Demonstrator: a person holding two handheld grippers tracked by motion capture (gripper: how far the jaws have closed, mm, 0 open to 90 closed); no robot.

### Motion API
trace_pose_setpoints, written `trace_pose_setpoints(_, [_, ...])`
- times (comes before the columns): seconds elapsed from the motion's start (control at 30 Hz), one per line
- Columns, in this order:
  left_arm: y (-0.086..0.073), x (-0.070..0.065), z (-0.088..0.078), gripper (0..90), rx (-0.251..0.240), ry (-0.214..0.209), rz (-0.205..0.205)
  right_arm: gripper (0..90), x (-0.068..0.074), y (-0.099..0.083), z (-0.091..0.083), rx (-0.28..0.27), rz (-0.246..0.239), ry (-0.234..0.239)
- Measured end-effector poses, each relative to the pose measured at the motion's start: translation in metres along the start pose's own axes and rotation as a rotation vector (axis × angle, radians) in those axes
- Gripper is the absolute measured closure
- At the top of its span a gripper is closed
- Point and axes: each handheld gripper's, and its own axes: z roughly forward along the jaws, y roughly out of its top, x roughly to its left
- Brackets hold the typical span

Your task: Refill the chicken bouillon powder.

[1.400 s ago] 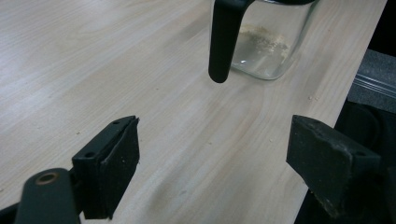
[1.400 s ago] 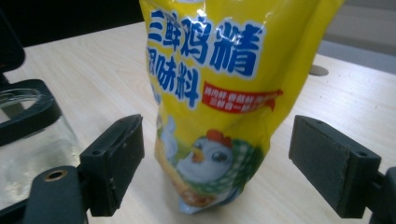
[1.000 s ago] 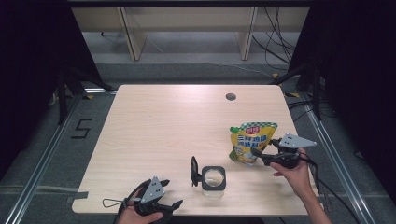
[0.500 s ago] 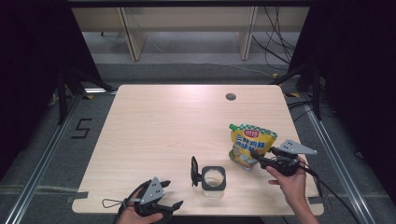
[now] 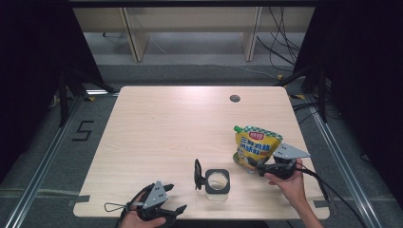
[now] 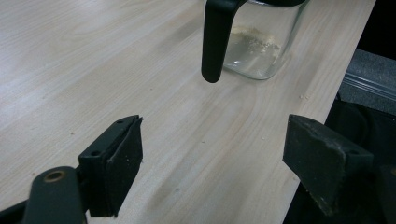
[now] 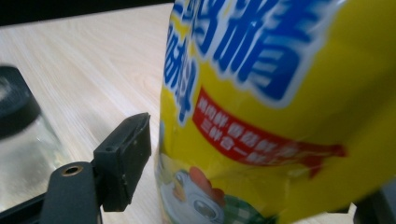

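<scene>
From the high view, one yellow pouch stood on the desk beside one glass jar. The right gripper lay level at the pouch's base; the left gripper rested at the near edge.

In the left gripper view, its jaws stood wide, empty.

In the right gripper view, the jaws had just been opening, the pouch between them, seemingly unpressed.

Black tongs, grey three-cornered plates.
</scene>
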Motion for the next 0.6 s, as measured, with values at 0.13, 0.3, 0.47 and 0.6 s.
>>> trace_pose_setpoints(0.13, [0.0, -0.001, 0.001, 19.2, 0.003, -0.003, -0.013, 26.7, -0.006, -0.008, 0.006, -0.015, -0.005, 0.02])
trace_pose_setpoints(0.3, [-0.001, -0.002, 0.003, 19.1, 0.006, -0.008, -0.02, 26.9, -0.005, -0.011, 0.009, -0.011, -0.01, 0.039])
trace_pose_setpoints(0.47, [-0.001, -0.002, 0.004, 19.0, 0.005, -0.013, -0.021, 24.6, -0.004, -0.013, 0.014, -0.008, -0.035, 0.034])
trace_pose_setpoints(0.6, [-0.001, -0.002, 0.004, 19.0, 0.011, -0.008, -0.016, 24.4, -0.001, -0.014, 0.02, 0.01, -0.023, 0.031])
